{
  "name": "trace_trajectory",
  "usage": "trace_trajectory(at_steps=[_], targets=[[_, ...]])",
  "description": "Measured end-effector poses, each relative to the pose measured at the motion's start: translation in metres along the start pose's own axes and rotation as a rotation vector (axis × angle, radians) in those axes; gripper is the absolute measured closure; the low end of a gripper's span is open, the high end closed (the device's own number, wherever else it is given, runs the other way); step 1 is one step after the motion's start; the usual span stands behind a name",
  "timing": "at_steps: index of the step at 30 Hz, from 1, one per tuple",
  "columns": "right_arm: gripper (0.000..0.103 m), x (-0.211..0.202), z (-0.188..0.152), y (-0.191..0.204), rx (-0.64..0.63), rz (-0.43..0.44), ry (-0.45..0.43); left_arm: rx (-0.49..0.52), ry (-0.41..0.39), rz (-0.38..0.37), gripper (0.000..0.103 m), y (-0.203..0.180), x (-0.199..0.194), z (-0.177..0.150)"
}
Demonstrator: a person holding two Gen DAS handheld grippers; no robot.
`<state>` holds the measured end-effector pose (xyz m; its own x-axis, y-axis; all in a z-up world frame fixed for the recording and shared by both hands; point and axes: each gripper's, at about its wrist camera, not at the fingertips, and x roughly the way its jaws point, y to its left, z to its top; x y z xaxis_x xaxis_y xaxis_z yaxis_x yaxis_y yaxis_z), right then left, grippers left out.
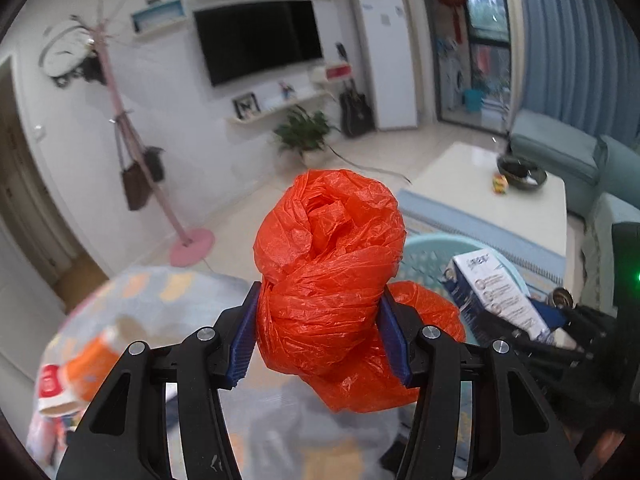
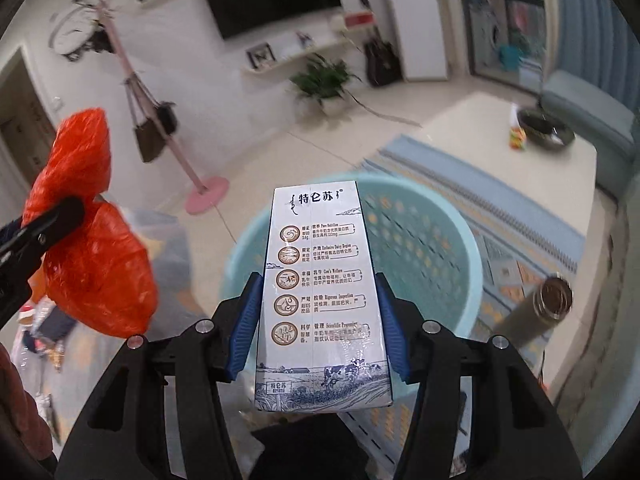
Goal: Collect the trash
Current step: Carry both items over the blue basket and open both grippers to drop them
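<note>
Orange bag (image 1: 328, 280) between left fingers (image 1: 394, 336)

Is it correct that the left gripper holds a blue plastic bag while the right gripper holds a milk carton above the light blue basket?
Not quite. The plastic bag in the left gripper is orange-red, not blue, as the left wrist view shows. The rest holds: the right gripper holds the milk carton above the light blue basket.

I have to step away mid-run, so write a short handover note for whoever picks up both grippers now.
Left gripper: shut on the orange plastic bag, held in the air.
Right gripper: shut on the milk carton, poised over the light blue basket.
Done: both pieces picked up.
Left: drop both into the basket; it looks empty. More clutter lies at lower left, blurred.
</note>
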<state>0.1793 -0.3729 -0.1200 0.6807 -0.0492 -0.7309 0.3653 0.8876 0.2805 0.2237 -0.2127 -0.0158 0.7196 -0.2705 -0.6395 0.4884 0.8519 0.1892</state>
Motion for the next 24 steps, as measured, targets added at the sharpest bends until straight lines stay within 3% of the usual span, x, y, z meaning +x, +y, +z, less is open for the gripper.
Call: trace_trajectory(at_steps=[6, 10, 14, 24], targets=[[0.051, 0.029, -0.008, -0.016, 0.043, -0.051, 0.088, 0.044, 0.117, -0.042, 0.046, -0.022, 0.055, -0.005], [0.050, 0.031, -0.007, -0.023, 0.054, -0.057, 0.100, 0.011, 0.152, -0.083, 0.039, -0.020, 0.063, -0.009], [0.041, 0.026, -0.003, -0.027, 0.054, -0.060, 0.081, 0.008, 0.119, -0.098, 0.028, -0.015, 0.049, -0.011], [0.041, -0.013, -0.004, 0.005, -0.011, -0.021, 0.017, -0.079, 0.005, -0.125, 0.022, 0.013, -0.011, -0.011]])
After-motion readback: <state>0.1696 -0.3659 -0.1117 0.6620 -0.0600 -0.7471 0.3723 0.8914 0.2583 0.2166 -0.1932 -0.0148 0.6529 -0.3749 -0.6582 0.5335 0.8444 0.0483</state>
